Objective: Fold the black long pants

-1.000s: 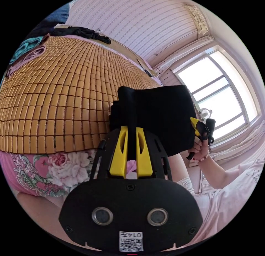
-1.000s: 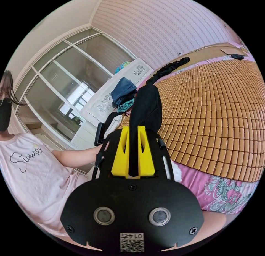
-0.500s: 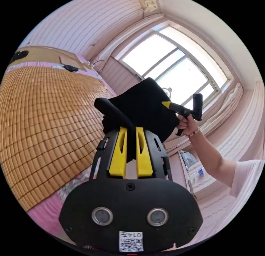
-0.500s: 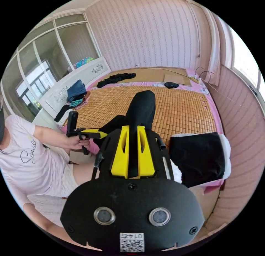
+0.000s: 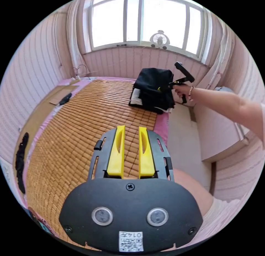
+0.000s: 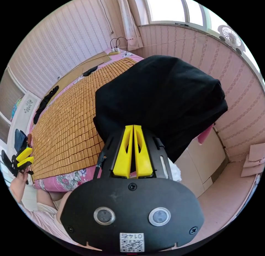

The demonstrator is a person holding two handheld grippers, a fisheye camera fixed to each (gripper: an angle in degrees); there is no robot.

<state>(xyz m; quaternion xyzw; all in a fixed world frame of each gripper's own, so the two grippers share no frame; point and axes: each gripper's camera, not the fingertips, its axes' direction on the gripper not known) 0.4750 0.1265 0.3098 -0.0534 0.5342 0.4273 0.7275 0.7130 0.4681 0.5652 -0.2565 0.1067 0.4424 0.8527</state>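
The black long pants (image 5: pixel 153 86) are a folded bundle resting on a stack with a white layer (image 5: pixel 135 97) at the bed's corner below the window. In the right gripper view the pants (image 6: pixel 163 101) bulge just ahead of my right gripper (image 6: pixel 133 127), whose yellow jaws are pressed together on the cloth. The left gripper view shows a hand holding that right gripper (image 5: pixel 163 88) at the bundle's edge. My left gripper (image 5: pixel 131 128) hovers over the bamboo mat (image 5: pixel 82 128), open, with nothing between its jaws. It also appears small in the right gripper view, as the left gripper (image 6: pixel 23 157) in a hand.
A black garment (image 5: pixel 20 162) lies along the mat's far edge, and a small dark item (image 5: pixel 65 99) sits near a brown board. A fan (image 5: pixel 160 40) stands on the windowsill. A power strip with cables (image 6: pixel 114 52) lies at the bed's head. White cabinet (image 5: pixel 220 128) beside the bed.
My left gripper has let go of the pants and drawn back over the mat. The right gripper has carried the folded bundle onto the stack at the bed's corner near the window.
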